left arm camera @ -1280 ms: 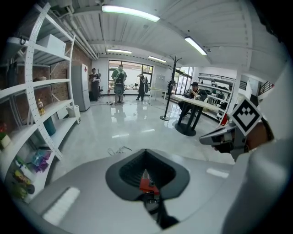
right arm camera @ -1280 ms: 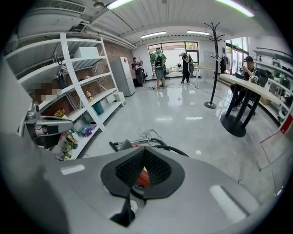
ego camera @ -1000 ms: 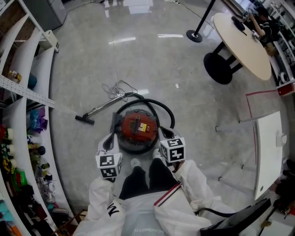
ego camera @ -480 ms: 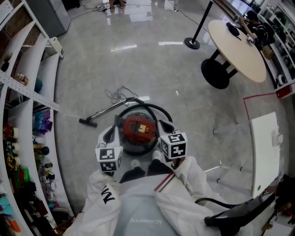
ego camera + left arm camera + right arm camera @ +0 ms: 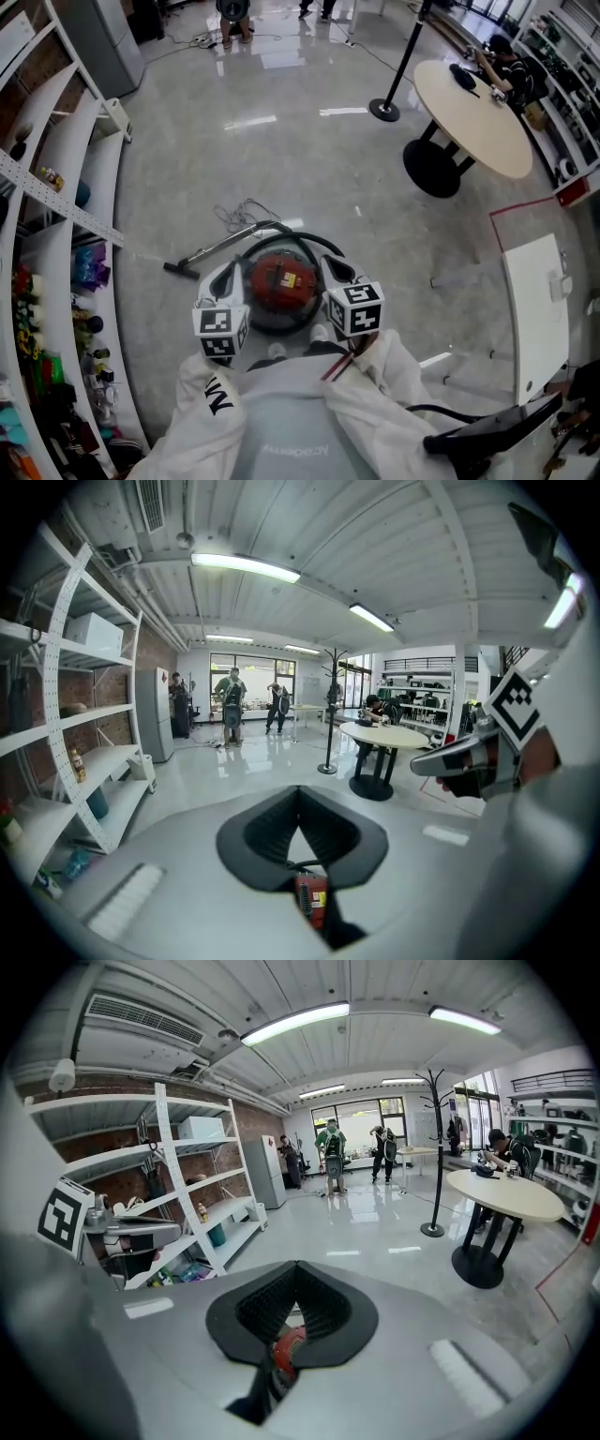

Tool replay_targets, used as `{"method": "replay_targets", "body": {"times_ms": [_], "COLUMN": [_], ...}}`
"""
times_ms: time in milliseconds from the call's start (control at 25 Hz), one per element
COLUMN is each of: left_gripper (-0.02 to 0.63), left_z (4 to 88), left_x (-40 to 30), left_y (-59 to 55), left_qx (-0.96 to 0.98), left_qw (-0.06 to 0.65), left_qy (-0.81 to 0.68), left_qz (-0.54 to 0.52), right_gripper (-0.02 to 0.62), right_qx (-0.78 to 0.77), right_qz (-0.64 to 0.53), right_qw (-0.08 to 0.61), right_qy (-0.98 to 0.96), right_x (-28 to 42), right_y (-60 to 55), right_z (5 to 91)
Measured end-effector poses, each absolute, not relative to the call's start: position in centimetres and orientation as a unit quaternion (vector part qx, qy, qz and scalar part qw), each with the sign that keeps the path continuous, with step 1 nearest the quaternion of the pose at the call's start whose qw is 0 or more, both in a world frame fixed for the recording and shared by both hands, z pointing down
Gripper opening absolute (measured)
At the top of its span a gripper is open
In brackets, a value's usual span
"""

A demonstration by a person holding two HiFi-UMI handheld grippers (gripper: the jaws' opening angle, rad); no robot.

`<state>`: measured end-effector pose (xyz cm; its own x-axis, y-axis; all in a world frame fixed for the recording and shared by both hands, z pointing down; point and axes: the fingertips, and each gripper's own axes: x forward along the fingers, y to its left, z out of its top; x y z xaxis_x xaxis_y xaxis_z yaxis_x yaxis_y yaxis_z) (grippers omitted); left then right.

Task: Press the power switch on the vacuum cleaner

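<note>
Vacuum cleaner (image 5: 281, 283) sits between your left gripper (image 5: 223, 277) and right gripper (image 5: 335, 271); both jaw pairs pressed together, holding nothing.

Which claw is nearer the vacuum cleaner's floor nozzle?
The left claw: the nozzle lies to its left, while the right claw is beyond the vacuum cleaner.

Vacuum cleaner (image 5: 281, 279): red top, dark rim, at your twelve o'clock.
Your marker cubes (image 5: 354, 307): black-and-white squares.
Hose (image 5: 300, 237): black.
Floor (image 5: 309, 159): glossy grey.
</note>
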<state>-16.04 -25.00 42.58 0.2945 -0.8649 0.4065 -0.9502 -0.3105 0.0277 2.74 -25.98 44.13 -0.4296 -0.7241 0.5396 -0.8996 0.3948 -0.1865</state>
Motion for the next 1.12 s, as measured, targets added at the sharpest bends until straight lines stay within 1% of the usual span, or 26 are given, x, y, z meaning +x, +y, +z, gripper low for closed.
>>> {"method": "replay_targets", "body": {"times_ms": [200,800,1120], "left_gripper": [0.000,0.000,0.000], "left_z": [41.7,42.9,43.5], "left_x": [-15.8,-17.2,-17.7], "left_y": [-24.9,-22.3,-20.1], "left_qx": [0.803,0.818,0.813], "left_qw": [0.123,0.115,0.123], "left_qy": [-0.561,-0.539,-0.542], "left_qz": [0.156,0.162,0.171], "right_gripper": [0.000,0.000,0.000], "right_qx": [0.507,0.531,0.519], "right_qz": [0.222,0.217,0.222], "right_qw": [0.184,0.170,0.179], "right_qy": [-0.812,-0.801,-0.806], "right_x": [2.3,1.4,0.8], "right_y": [-25.9,-22.2,-20.2], "right_z": [43.2,43.1,43.5]}}
